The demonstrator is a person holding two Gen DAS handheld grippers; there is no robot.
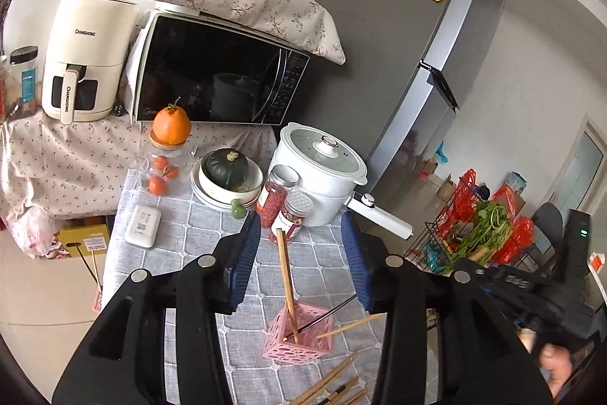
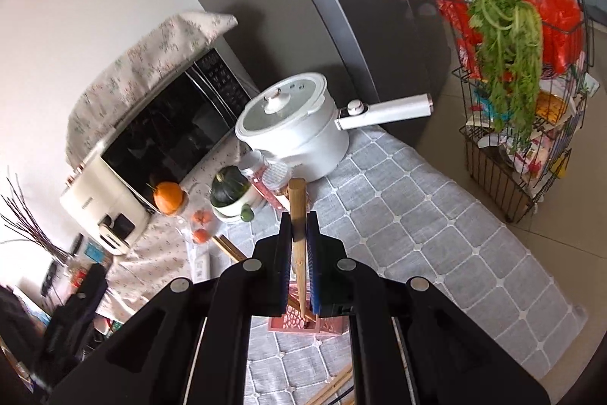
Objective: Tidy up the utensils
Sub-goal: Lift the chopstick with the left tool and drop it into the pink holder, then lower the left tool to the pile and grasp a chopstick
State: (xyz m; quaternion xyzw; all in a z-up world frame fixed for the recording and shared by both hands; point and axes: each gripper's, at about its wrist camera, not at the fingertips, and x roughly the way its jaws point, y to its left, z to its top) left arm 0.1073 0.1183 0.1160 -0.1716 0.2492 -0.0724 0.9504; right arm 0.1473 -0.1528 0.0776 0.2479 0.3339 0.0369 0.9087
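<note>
pink perforated holder (image 1: 299, 336) stands on the grey quilted surface (image 1: 189, 234), already holding a wooden chopstick (image 1: 286, 276) and a dark one. left tool (image 1: 301, 253) hovers above it, jaws apart, nothing between them. right tool (image 2: 299, 245) is clamped on another wooden chopstick (image 2: 297, 215), tip over the holder. loose chopsticks (image 1: 334, 382) remain nearby, partly cut off, so their count is unclear.

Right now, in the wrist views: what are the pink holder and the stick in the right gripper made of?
Pink holder: looks like moulded plastic, matte; uniform pink walls pierced with round holes. Chopstick clamped in the right gripper: probably wood or bamboo, unpainted; tan colour and faint lengthwise grain, though the finish is hard to judge.
</note>
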